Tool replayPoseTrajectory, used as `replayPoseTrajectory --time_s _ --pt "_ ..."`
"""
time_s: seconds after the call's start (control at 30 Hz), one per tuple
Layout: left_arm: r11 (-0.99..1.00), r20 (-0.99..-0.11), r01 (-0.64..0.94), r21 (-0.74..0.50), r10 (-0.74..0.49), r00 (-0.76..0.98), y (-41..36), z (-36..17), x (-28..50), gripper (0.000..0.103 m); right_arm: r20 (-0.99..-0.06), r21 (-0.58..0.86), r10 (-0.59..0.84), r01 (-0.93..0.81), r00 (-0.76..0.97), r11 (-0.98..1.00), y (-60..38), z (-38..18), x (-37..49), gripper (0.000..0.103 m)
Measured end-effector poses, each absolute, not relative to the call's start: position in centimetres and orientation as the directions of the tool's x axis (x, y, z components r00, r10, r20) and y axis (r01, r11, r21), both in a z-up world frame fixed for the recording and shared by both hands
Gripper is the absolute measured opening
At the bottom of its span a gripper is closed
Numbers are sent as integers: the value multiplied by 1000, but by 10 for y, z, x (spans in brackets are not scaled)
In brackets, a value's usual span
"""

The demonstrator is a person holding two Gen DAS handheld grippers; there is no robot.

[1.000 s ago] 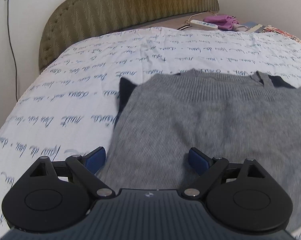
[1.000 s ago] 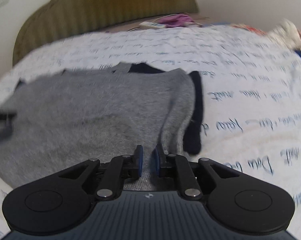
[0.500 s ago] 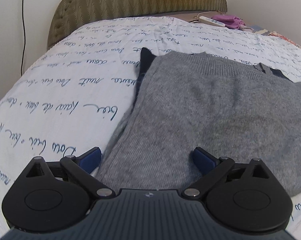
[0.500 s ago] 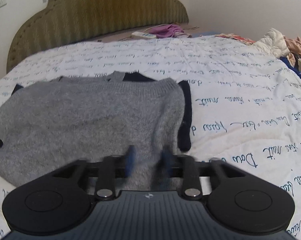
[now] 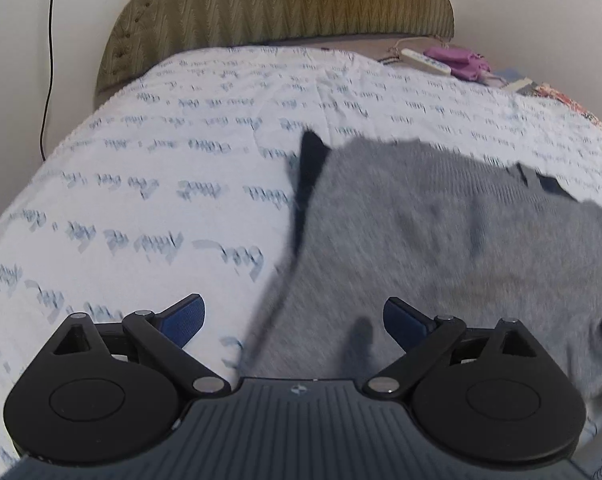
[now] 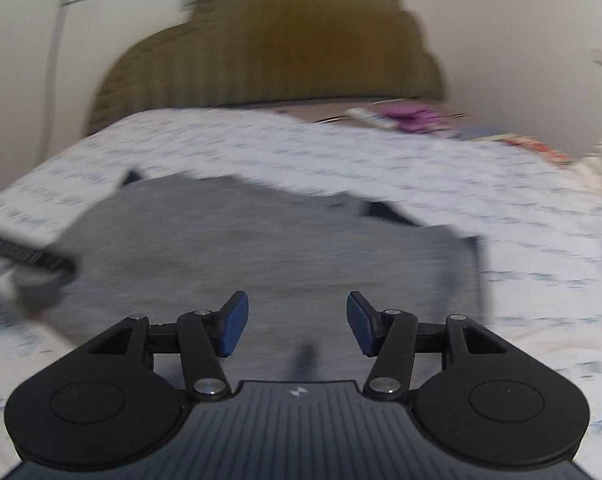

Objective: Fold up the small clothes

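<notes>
A grey knitted garment (image 5: 441, 240) with dark navy trim lies folded flat on a white bedspread (image 5: 161, 184) printed with blue script. It also shows in the right wrist view (image 6: 261, 248). My left gripper (image 5: 295, 320) is open and empty, above the garment's near left edge. My right gripper (image 6: 297, 322) is open and empty, above the garment's near edge. The left gripper's body (image 6: 29, 260) shows blurred at the far left of the right wrist view.
An olive padded headboard (image 5: 285, 4) stands at the far end of the bed. A white remote (image 5: 425, 60) and a purple cloth (image 5: 461, 62) lie near it on the right. A black cable (image 5: 47, 60) hangs down the left wall. Other clothes (image 6: 597, 168) lie at the far right.
My right gripper has gone from shut to open and pulled back from the garment. Both views have lifted and are blurred with motion. My left gripper stays open.
</notes>
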State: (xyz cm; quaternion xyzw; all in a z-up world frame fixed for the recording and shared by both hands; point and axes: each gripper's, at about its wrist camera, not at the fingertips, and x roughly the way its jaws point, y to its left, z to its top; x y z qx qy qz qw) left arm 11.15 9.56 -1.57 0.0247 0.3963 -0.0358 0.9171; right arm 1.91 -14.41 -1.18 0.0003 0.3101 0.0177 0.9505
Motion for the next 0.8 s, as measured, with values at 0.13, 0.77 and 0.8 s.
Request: replayPoseTrajectory --time_s 0.13,0.77,0.8 --pt "995 -735 103 13 -60 675 104 -8 140 98 -610 -5 112 -146 784 989 -97 -16 20 63" --pt "982 -753 187 12 -114 648 92 -23 214 98 -609 -308 157 -414 777 856 18 -41 9 64" --pt "982 -754 190 11 -117 646 92 -24 216 98 -610 -324 150 -417 778 849 22 -43 10 64"
